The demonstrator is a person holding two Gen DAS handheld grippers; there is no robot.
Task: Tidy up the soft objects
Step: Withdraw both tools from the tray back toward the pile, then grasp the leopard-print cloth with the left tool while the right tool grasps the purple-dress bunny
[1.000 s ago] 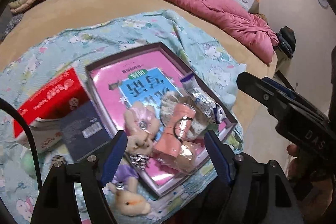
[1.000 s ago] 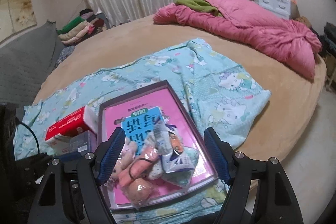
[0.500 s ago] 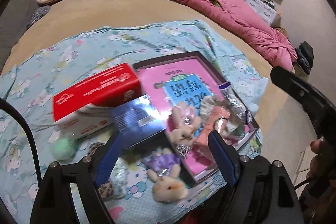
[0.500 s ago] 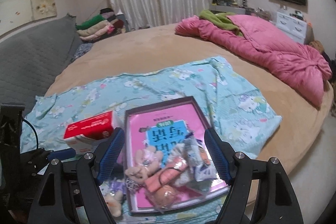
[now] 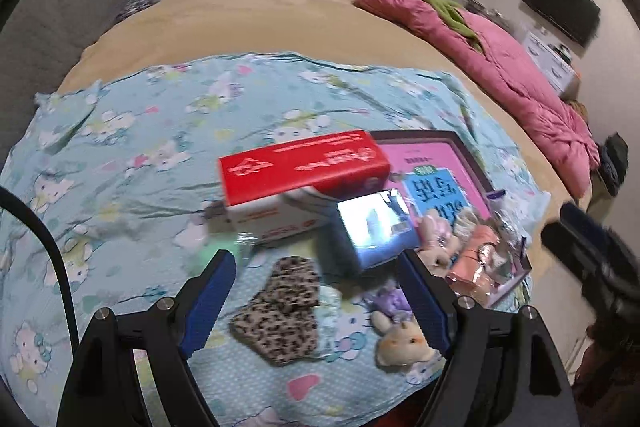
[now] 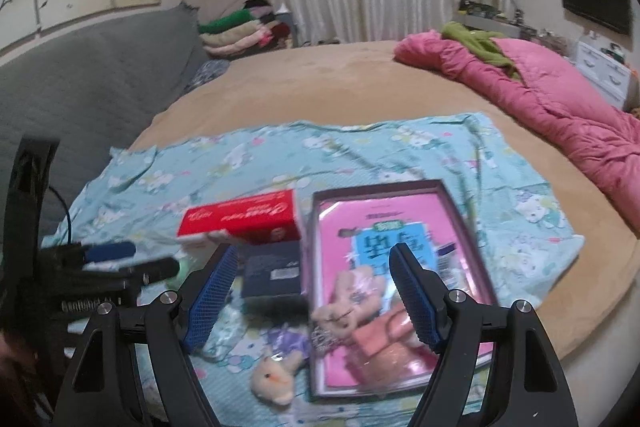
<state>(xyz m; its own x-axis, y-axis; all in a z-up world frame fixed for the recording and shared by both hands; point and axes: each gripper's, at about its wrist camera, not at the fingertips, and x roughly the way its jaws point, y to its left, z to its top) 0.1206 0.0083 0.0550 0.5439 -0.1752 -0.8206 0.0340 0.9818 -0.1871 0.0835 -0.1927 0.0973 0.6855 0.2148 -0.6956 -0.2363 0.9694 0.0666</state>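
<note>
Crosswise, leopard-print cloth [image 5: 280, 311], flat.

Both grippers [image 5: 316, 291] [image 6: 312, 291]: black frames, blue ribbed pads, silver screws; left w/ black cable [image 5: 52, 267], maybe a spring.

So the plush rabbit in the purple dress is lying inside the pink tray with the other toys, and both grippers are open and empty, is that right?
Not quite. The plush rabbit in the purple dress lies outside the pink tray, on the blue cartoon sheet beside its left edge, as the right wrist view shows. The rest holds: the left gripper and right gripper are open and empty.
</note>
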